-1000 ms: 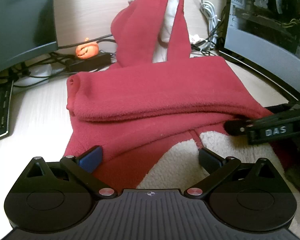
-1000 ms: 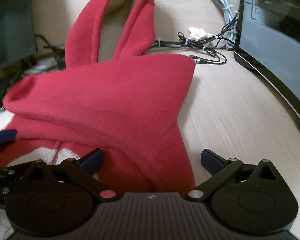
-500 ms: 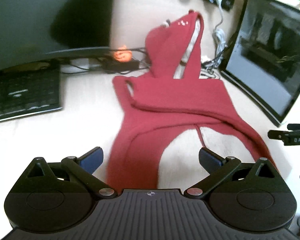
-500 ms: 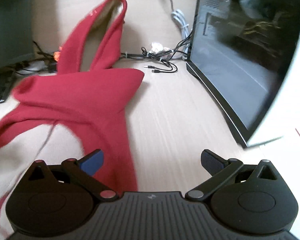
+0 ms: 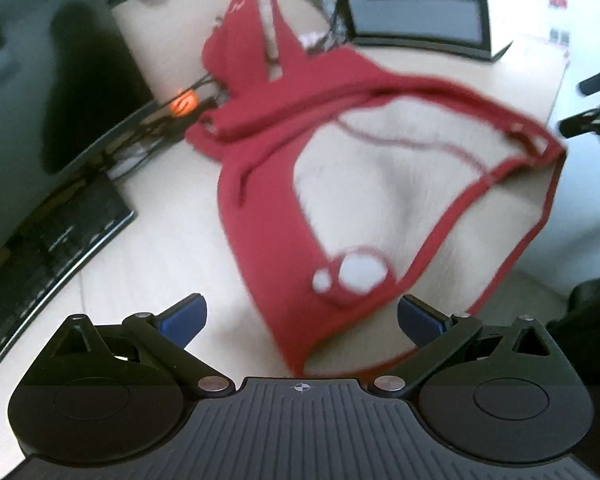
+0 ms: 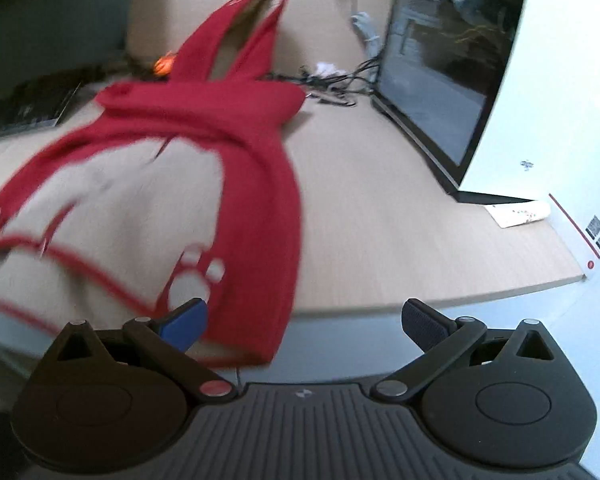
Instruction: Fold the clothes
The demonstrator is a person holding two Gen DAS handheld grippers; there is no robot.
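Observation:
A red fleece hooded garment with a cream front panel [image 5: 380, 184] lies on the light wooden desk, hood toward the back, sleeves folded across the chest. Its hem with white paw prints [image 5: 360, 272] hangs near the desk's front edge. It also shows in the right wrist view [image 6: 204, 152]. My left gripper [image 5: 300, 318] is open and empty, held back from the hem. My right gripper [image 6: 304, 320] is open and empty, at the garment's lower right corner, over the desk's front edge [image 6: 440, 300]. The right gripper's tips show at the far right of the left wrist view [image 5: 592, 112].
A keyboard [image 5: 60, 224] and a dark monitor [image 5: 40, 60] stand at the left. A glass-sided computer case [image 6: 444, 64] stands at the right with cables [image 6: 332, 76] behind the garment. A small orange pumpkin [image 5: 184, 104] sits at the back. A white box [image 6: 572, 160] is at the right.
Both grippers have pulled back and up from the garment, toward the desk's front edge. More of the garment, including its hem, is now in view. Both stay open.

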